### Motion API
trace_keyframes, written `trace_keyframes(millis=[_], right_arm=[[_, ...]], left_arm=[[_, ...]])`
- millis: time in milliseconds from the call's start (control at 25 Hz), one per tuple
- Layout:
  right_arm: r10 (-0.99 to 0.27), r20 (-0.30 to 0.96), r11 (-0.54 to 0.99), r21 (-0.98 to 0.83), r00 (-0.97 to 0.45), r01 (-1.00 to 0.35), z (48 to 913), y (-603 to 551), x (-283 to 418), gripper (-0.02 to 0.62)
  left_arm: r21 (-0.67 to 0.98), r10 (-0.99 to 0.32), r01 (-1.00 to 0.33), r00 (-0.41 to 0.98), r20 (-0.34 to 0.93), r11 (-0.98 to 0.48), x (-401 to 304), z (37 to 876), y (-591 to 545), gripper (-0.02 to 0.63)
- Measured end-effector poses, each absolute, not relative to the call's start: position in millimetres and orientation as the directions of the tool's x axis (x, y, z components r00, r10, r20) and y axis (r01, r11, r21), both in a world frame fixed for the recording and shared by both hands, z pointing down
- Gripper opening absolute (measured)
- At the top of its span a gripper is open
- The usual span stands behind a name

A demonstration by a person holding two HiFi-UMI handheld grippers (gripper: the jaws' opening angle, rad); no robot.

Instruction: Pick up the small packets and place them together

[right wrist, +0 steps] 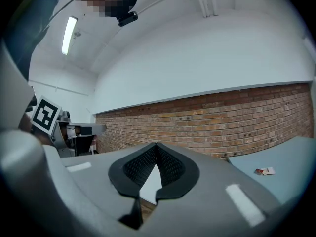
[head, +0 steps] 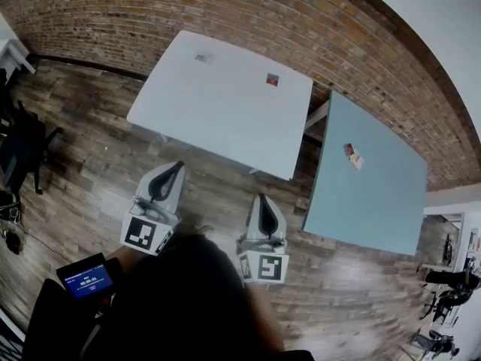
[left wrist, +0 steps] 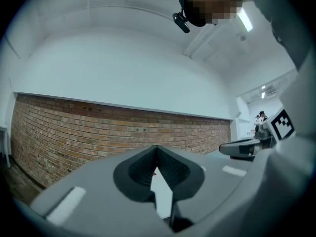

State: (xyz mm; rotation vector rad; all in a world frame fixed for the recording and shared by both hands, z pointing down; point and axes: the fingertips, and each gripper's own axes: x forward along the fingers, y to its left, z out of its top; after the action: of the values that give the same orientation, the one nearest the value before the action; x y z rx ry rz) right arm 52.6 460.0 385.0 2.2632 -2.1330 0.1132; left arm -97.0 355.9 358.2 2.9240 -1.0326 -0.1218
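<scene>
Two small packets lie on the white table (head: 188, 104): a pale one (head: 204, 57) near its far edge and a red one (head: 272, 80) to the right of it. A red-and-white pair of packets (head: 353, 156) (right wrist: 264, 171) lies on the blue-grey table (head: 376, 201) at the right. My left gripper (head: 179, 165) (left wrist: 157, 147) is shut and empty, held level over the floor short of the white table's near edge. My right gripper (head: 261, 197) (right wrist: 156, 144) is also shut and empty, beside it, near the white table's front corner.
The two tables stand at an angle with a narrow gap between them, against a brick wall (head: 248, 6). Wooden floor lies below both grippers. A dark chair (head: 22, 153) stands at the left. A small screen (head: 89, 280) sits by the person's left arm.
</scene>
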Motion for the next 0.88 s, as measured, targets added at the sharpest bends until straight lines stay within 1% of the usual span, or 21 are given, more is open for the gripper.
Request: trace_keyframes(millis=[120,240,320,440,560,720,880], right_arm=[[-0.997,0.065,-0.041,-0.046,0.037,-0.998,387,463,58,0.002],[-0.999,-0.015,0.052,-0.044,-0.052,-0.998,375,463,51,0.003],[-0.997,-0.049,0.07,-0.047,-0.067,-0.996,368,461,53,0.003],[-0.999,-0.023,0.038,-0.061,-0.037,-0.997,375,452,71,0.003],[-1.0,-0.008,0.007,-0.062,-0.006,-0.998,378,436,86,0.003],[-0.998,0.064,-0.015,-0.05,0.011,-0.999,390,403,102,0.003],[-0.995,0.092,-0.038,-0.02,0.036,-0.999,392,359,121,0.003]], left_arm=[[0.049,-0.634,-0.632,0.772,-0.051,-0.773,-93,361,360,0.0],[0.038,-0.627,-0.626,0.778,-0.046,-0.779,-84,363,363,0.0],[0.016,-0.621,-0.621,0.783,-0.033,-0.784,-76,366,362,0.0],[0.009,-0.615,-0.615,0.788,-0.013,-0.788,-60,373,352,0.0],[0.013,-0.605,-0.605,0.796,-0.033,-0.796,-46,371,338,0.0],[0.06,-0.595,-0.592,0.803,-0.048,-0.804,-24,368,307,0.0],[0.088,-0.594,-0.588,0.803,-0.059,-0.804,-5,368,259,0.0]])
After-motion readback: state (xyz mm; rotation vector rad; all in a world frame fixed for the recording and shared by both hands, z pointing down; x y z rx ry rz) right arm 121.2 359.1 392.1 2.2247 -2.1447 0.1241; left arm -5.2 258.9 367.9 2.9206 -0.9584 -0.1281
